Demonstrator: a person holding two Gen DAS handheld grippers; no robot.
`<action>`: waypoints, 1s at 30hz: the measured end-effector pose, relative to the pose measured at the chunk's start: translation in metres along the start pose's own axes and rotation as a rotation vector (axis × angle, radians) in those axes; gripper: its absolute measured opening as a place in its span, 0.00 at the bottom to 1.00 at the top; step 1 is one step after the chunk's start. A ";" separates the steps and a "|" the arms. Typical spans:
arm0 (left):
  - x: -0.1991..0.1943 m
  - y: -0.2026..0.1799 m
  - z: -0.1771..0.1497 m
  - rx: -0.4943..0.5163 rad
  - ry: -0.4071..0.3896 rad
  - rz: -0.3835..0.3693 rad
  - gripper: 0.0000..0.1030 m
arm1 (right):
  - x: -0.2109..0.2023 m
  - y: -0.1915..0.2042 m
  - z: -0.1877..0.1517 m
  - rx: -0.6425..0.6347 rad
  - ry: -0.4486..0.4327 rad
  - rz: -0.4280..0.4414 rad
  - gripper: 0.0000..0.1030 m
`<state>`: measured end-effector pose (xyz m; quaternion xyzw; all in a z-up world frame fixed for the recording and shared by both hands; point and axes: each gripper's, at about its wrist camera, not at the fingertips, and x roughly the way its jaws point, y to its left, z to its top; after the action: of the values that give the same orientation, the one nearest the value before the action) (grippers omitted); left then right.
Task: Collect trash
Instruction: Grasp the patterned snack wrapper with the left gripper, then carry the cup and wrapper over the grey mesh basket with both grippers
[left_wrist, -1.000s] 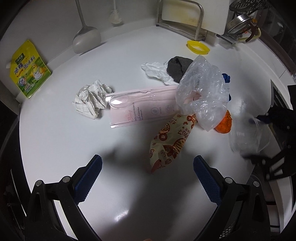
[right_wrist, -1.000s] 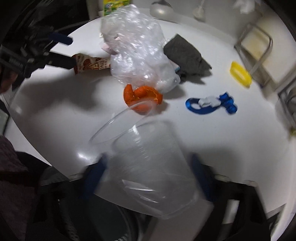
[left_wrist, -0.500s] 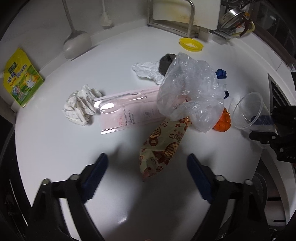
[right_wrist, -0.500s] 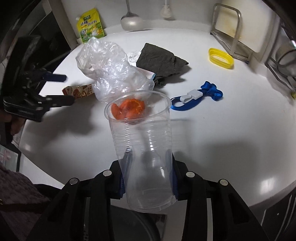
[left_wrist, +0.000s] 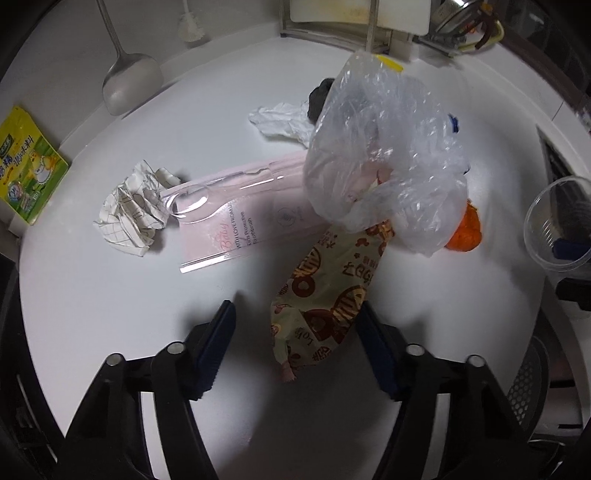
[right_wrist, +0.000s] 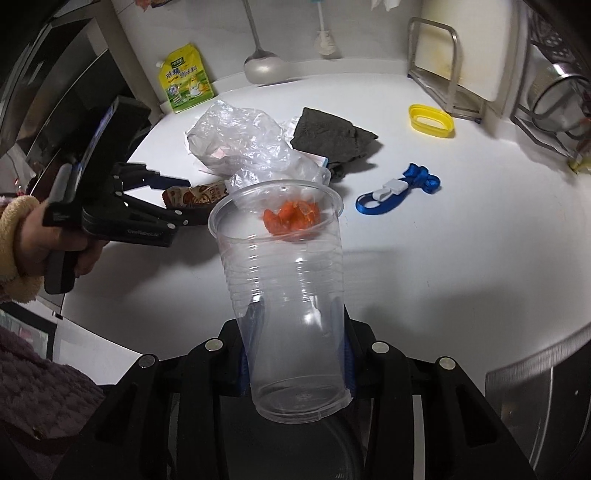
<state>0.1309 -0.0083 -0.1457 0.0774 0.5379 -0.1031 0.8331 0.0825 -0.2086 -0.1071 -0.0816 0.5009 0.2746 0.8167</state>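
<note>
A brown-and-cream snack wrapper (left_wrist: 325, 306) lies on the white counter (left_wrist: 110, 314) between the jaws of my left gripper (left_wrist: 295, 307). The jaws are closing; the right pad is at the wrapper's edge and the left pad stands clear of it. My right gripper (right_wrist: 295, 354) is shut on a clear plastic cup (right_wrist: 288, 295), held up near the counter's edge with its mouth facing away. A crumpled clear plastic bag (left_wrist: 388, 166) covers the wrapper's far end, with an orange peel (left_wrist: 465, 232) beside it. The cup (left_wrist: 557, 225) shows at the right edge of the left wrist view.
A pink flat package (left_wrist: 243, 218), crumpled checked paper (left_wrist: 129, 210) and a white tissue (left_wrist: 284, 122) lie behind the wrapper. A dark cloth (right_wrist: 332, 136), blue lanyard (right_wrist: 399, 188) and yellow lid (right_wrist: 430, 120) lie further back. A yellow pouch (left_wrist: 26, 177), ladle (left_wrist: 129, 81) and metal rack (right_wrist: 443, 66) line the wall.
My left gripper has sunk toward the snack wrapper and its jaws have narrowed around it. The right gripper has closed on the tumbling cup, set it straight and lifted it a little.
</note>
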 end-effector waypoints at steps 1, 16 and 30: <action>-0.002 -0.001 -0.001 0.002 -0.006 -0.004 0.36 | -0.002 0.000 -0.001 0.006 -0.003 0.001 0.36; -0.061 0.018 -0.005 -0.112 -0.127 0.018 0.22 | -0.012 0.015 0.000 0.017 -0.045 0.037 0.36; -0.113 0.028 -0.013 -0.165 -0.237 0.115 0.23 | -0.035 0.031 0.001 -0.026 -0.098 0.036 0.36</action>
<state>0.0814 0.0319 -0.0470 0.0266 0.4371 -0.0188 0.8988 0.0542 -0.1950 -0.0724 -0.0698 0.4583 0.2992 0.8340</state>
